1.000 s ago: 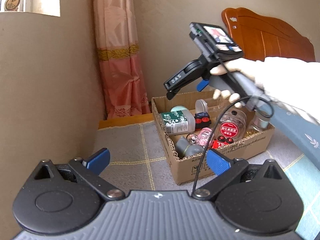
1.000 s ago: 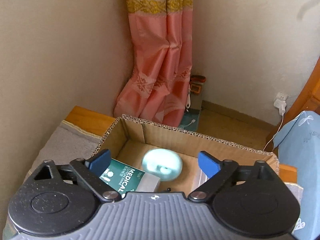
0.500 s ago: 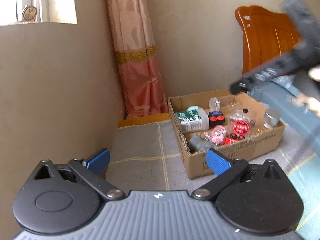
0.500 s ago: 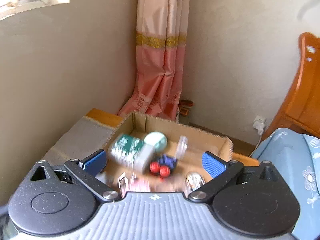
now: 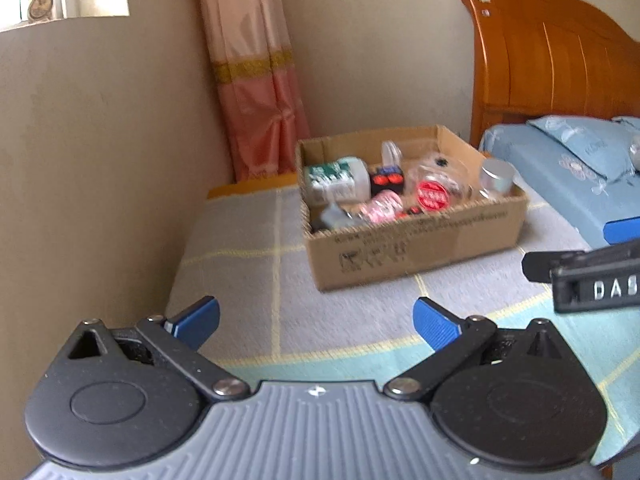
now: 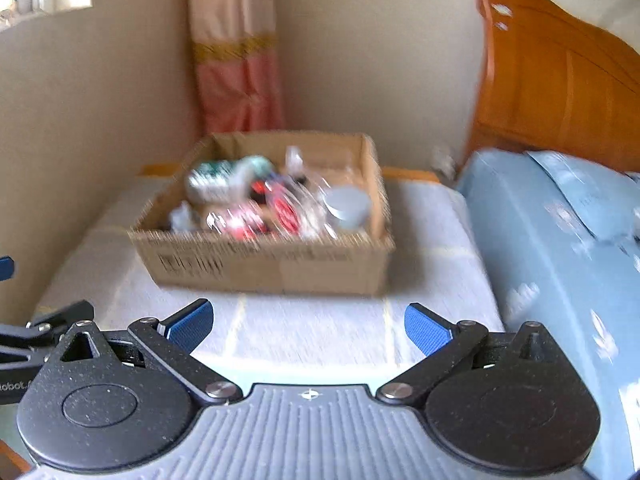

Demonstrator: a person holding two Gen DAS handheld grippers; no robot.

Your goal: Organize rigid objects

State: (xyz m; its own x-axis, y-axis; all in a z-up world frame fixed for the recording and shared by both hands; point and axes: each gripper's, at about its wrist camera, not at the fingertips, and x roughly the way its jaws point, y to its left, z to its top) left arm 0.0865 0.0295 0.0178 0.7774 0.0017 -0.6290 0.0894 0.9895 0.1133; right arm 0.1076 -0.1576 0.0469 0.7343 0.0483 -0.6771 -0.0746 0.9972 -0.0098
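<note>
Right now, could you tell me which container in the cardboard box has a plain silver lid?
It is the jar in the right corner of the cardboard box, nearest the bed; the clear tub beside it carries a red round label instead.

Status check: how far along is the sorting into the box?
Done: the cardboard box on the checked mat already holds a green-labelled bottle, a red-lidded jar and a silver-capped jar. In hand: nothing; left gripper and right gripper are both open and empty. Left: nothing loose shows on the mat.
</note>
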